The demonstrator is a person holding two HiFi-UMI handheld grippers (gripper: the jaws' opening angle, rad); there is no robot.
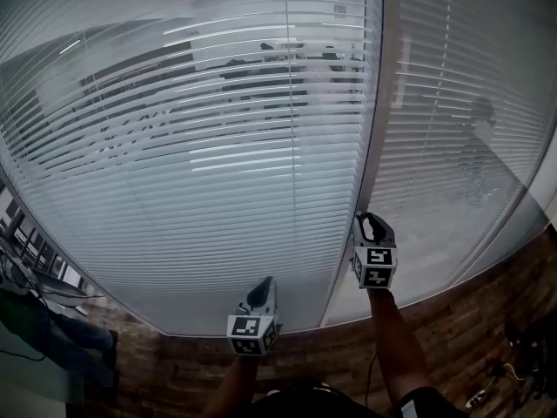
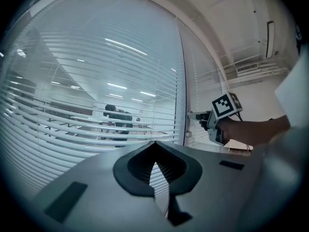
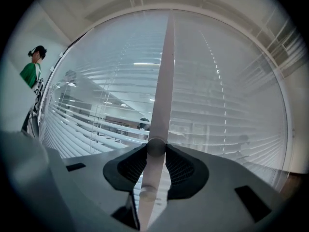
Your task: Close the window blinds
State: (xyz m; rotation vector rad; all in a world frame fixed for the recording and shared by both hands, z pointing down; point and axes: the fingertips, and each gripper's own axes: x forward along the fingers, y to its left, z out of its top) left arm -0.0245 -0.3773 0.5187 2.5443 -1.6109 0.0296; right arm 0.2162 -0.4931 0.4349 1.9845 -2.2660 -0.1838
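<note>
Left tongs [image 1: 265, 284], near: pressed together, empty. Right tongs [image 1: 372, 221] pinched the tilt wand [image 3: 162, 91] beside half-open blinds [image 1: 218, 146]. Step judged: tilting slats; next move called for rolling the wand.

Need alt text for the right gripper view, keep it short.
The right tool is clamped on a pale rod that runs straight up the middle of the frame. Behind it, white window blinds fill the view, their slats partly open on the left; a person in a green top stands at the far left edge.
</note>
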